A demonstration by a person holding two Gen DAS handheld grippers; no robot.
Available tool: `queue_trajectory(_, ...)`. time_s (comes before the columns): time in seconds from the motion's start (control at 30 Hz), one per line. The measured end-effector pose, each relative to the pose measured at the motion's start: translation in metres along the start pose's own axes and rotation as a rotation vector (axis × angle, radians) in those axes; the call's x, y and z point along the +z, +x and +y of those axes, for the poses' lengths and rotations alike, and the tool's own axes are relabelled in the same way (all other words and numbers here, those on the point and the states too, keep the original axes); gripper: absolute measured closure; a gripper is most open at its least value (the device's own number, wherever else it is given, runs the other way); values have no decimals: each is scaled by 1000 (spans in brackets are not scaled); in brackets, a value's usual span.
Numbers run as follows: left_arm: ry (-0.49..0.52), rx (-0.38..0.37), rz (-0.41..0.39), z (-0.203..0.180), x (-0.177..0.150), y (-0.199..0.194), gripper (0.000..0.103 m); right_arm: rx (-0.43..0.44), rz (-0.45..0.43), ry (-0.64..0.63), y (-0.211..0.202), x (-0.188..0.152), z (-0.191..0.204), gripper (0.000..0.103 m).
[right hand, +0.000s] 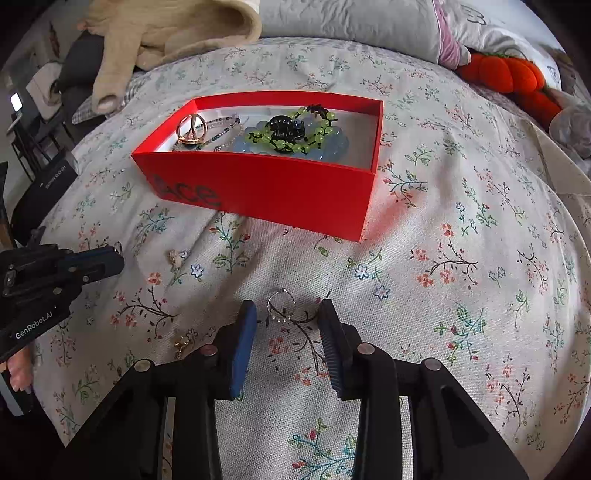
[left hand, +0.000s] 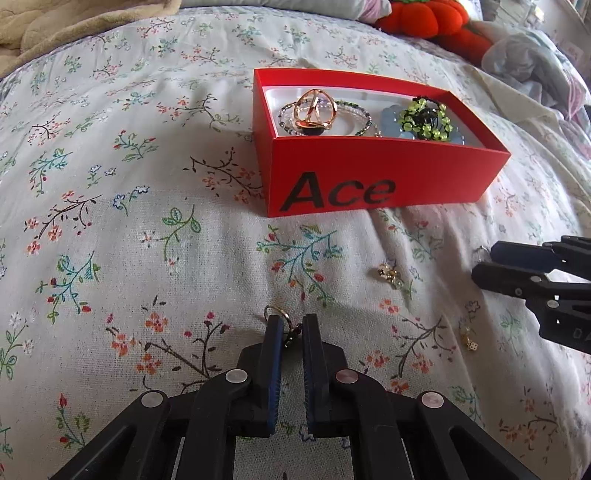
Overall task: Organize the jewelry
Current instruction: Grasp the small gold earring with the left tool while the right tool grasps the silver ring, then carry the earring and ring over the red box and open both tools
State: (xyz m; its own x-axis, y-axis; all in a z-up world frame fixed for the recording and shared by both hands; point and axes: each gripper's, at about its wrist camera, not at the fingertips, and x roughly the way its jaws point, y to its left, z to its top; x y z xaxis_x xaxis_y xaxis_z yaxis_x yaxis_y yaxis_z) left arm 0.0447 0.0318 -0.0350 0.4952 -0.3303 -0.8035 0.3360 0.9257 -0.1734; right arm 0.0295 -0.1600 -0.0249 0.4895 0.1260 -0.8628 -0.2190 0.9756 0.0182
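A red box marked "Ace" (left hand: 369, 173) (right hand: 280, 188) lies on the floral bedspread and holds a gold ring, bead bracelets and a green-and-black beaded piece (left hand: 428, 120). My left gripper (left hand: 291, 325) is nearly shut around a small hoop earring (left hand: 282, 323) lying on the cloth. My right gripper (right hand: 286, 314) is open, with a silver hoop earring with pearls (right hand: 281, 306) lying between its fingertips. Two small gold earrings (left hand: 389, 275) (left hand: 470, 338) lie loose between the grippers.
The right gripper shows at the right edge of the left wrist view (left hand: 532, 273); the left one shows at the left edge of the right wrist view (right hand: 74, 266). An orange plush pumpkin (right hand: 506, 75), pillows and a beige blanket (right hand: 159, 33) lie behind the box.
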Motion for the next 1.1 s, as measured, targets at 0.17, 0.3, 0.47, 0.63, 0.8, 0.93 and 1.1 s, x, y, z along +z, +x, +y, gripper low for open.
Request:
queue_trajectory(0.17, -20, -3, 4, 1, 0, -2, 99, 24, 5, -9, 2, 3, 4, 85)
queue_trajectory(0.3, -31, -10, 9, -2, -1, -3, 99, 30, 10, -9, 2, 5, 4, 88)
queue_trajectory(0.47, -26, -19, 12, -7, 2, -9, 99, 55, 23, 25, -4, 8, 1, 88)
queue_trajectory(0.63, -48, -33, 11, -9, 12, -19, 99, 91, 19, 34, -18, 13, 6, 88)
queue_trajectory(0.8, -64, -54, -13, -12, 24, -33, 99, 110, 0, 53, -34, 22, 8, 88)
queue_trajectory(0.93, -64, -71, -40, -15, 37, -41, 99, 113, -18, 85, -45, 33, 4, 88)
queue_trajectory(1.1, -78, -100, -72, -19, 56, -46, 99, 123, -49, 135, -55, 50, -5, 88)
